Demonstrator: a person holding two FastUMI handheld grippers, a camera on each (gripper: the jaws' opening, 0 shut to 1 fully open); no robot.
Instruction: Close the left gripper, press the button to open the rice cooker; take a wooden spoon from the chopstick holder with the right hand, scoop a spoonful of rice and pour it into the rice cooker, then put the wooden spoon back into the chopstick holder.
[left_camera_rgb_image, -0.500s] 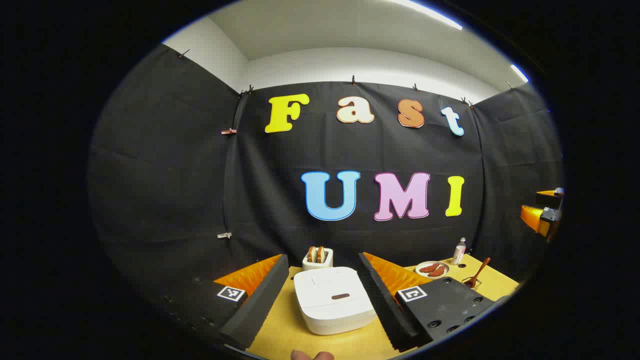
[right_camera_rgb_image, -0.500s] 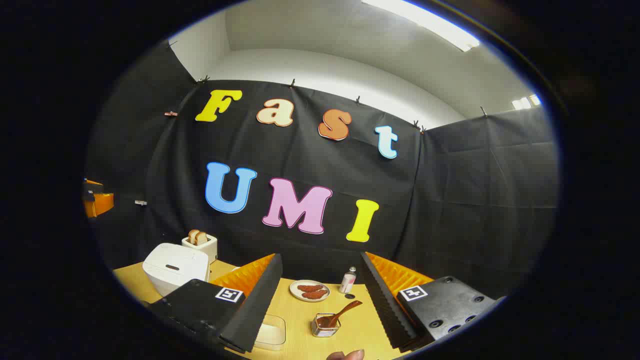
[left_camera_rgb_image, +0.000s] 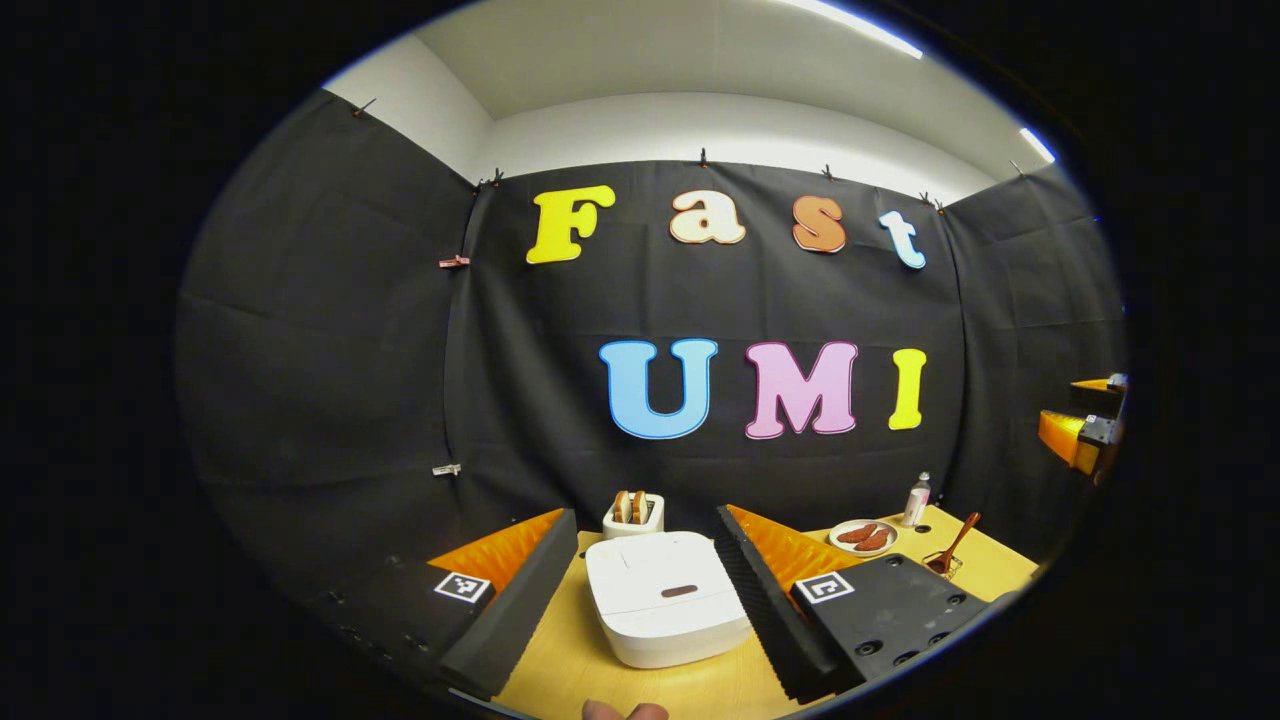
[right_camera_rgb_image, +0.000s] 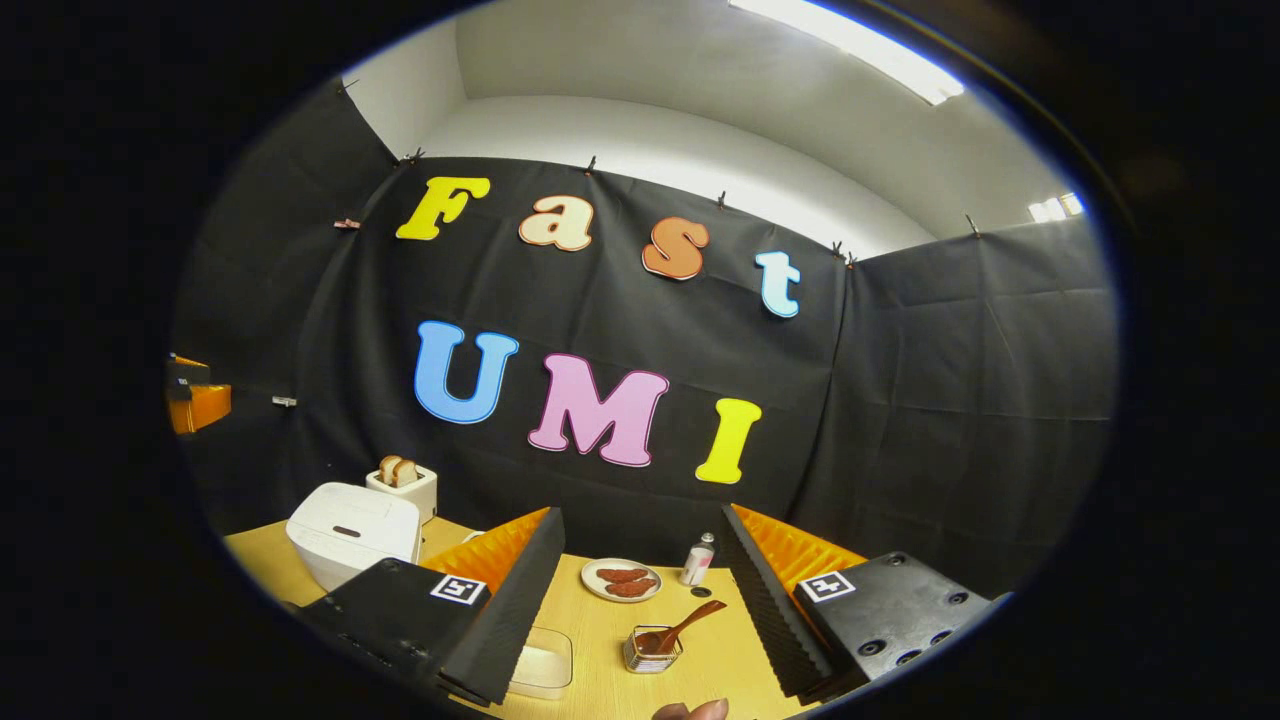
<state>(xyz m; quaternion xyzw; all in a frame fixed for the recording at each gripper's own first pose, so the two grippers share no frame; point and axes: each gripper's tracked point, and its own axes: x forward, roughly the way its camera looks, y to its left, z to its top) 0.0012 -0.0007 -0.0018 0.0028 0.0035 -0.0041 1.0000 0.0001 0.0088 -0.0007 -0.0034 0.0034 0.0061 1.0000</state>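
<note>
The left gripper (left_camera_rgb_image: 645, 600) hangs with fingers spread either side of the white, square, closed rice cooker (left_camera_rgb_image: 665, 598) on the yellow wooden table (left_camera_rgb_image: 560, 660). Pressing its small dark button (left_camera_rgb_image: 679, 591) with fingers apart would likely miss. The right gripper (right_camera_rgb_image: 640, 600), also spread, frames the brown wooden spoon (right_camera_rgb_image: 680, 627) in its small glass holder (right_camera_rgb_image: 650, 650). Black cloth walls the booth.

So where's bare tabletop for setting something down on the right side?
In the right gripper view, bare table lies between the clear tray and the spoon holder, and between holder and plate. It is tighter around the plate and bottle.
</note>
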